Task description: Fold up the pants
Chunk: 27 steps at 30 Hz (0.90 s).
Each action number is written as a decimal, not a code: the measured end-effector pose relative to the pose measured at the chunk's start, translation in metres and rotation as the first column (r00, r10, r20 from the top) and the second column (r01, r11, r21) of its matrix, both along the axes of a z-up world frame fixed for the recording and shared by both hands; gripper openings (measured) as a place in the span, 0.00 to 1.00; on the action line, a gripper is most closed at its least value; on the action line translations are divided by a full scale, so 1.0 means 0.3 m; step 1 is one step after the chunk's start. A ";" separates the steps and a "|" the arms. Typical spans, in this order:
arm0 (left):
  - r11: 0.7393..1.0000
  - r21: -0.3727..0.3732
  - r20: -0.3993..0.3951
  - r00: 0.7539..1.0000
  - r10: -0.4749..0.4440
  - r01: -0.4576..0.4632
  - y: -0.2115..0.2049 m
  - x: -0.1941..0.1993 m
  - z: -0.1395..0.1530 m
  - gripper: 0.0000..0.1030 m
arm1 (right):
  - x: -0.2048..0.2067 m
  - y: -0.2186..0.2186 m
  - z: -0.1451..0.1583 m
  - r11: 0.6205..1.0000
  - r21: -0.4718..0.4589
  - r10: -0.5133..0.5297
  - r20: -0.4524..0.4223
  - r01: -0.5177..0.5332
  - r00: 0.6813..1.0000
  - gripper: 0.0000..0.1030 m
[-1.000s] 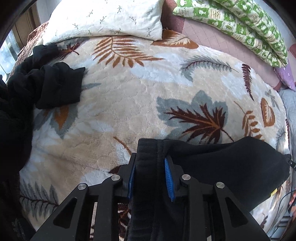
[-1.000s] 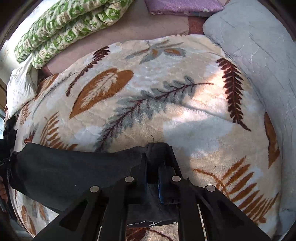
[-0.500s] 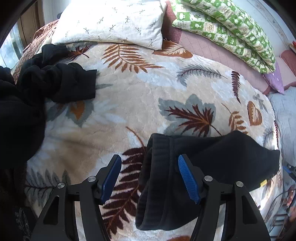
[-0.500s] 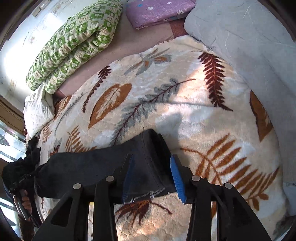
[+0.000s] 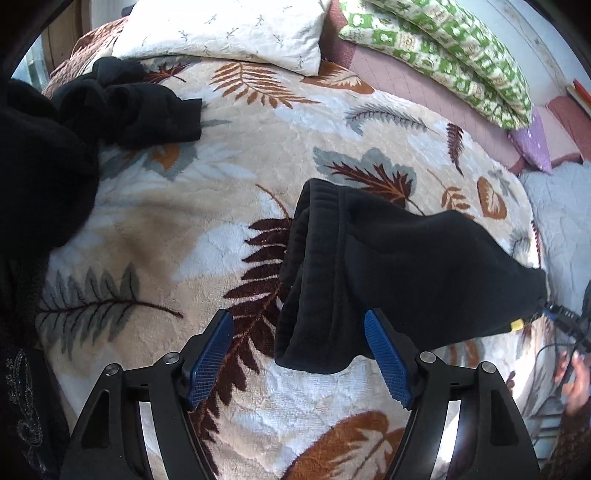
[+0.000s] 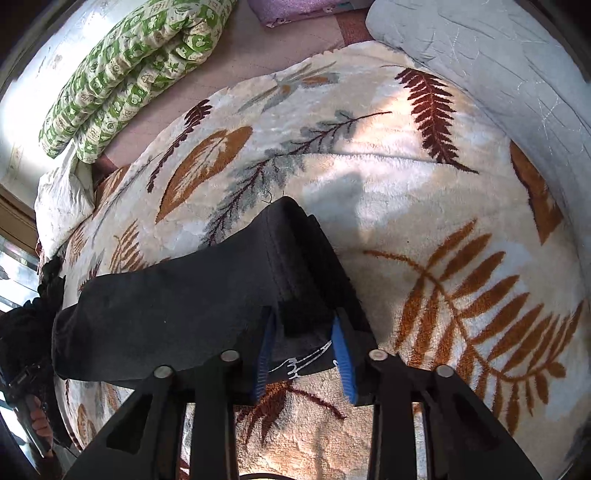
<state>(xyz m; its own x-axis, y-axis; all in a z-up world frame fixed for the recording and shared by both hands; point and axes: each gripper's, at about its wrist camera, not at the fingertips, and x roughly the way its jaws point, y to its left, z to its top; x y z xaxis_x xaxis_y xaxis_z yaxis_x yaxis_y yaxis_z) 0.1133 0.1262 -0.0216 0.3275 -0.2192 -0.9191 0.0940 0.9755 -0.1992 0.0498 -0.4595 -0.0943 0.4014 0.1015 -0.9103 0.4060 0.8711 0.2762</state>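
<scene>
The pants lie folded into a thick black bundle across the middle of the blanket, a cream plush cover printed with brown, rust and grey leaves. The cloth is a matte, fleecy black. In my left view the near end shows a ribbed band, doubled over so that two layers of its edge curve side by side, and a small yellow tag pokes out at the far right corner of the bundle. In my right view the pants run off to the left as one long flat slab, with a stitched seam crossing it near my fingers and some white lettering on the underside at the near edge.

My left gripper stands wide open, having just been spreading; the ribbed end sits between the blue pads, closer to the right one, but neither presses on it. My right gripper has just been narrowing, and its blue pads stand close on either side of the near corner of the pants; whether they actually pinch the cloth I cannot tell.

A second heap of black clothes lies at the far left of the blanket, below a white pillow. A green patterned quilt is rolled up beyond the blanket.
</scene>
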 end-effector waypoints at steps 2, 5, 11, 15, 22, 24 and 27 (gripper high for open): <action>0.998 0.063 0.012 1.000 -0.021 0.020 -0.034 -0.001 -0.018 0.65 | 0.004 0.003 0.002 1.000 -0.014 0.004 -0.005 -0.004 1.000 0.17; 0.994 0.098 -0.020 0.998 -0.052 0.053 -0.068 0.014 -0.028 0.29 | 0.003 0.006 0.015 1.000 -0.002 0.006 0.005 -0.006 1.000 0.10; 0.981 0.187 0.061 0.996 -0.063 0.051 -0.093 0.000 -0.013 0.32 | -0.063 -0.026 0.085 0.999 0.041 -0.019 0.074 0.016 0.997 0.09; 0.976 0.213 0.017 0.999 -0.049 0.044 -0.112 0.010 -0.084 0.38 | -0.090 -0.039 0.003 0.999 0.042 -0.033 0.005 0.032 0.999 0.09; 0.946 0.324 0.136 0.990 -0.034 -0.012 -0.161 -0.053 -0.039 0.61 | -0.101 -0.038 0.000 0.995 0.083 -0.054 0.004 0.054 0.999 0.23; 0.936 0.350 0.174 0.984 -0.032 -0.031 -0.178 -0.089 -0.013 0.63 | -0.114 -0.040 0.029 0.995 0.079 -0.054 0.018 0.052 0.998 0.25; 0.935 0.350 0.213 0.977 -0.025 -0.053 -0.197 -0.144 0.026 0.65 | -0.143 -0.051 0.075 0.993 0.105 -0.062 0.049 0.057 0.997 0.27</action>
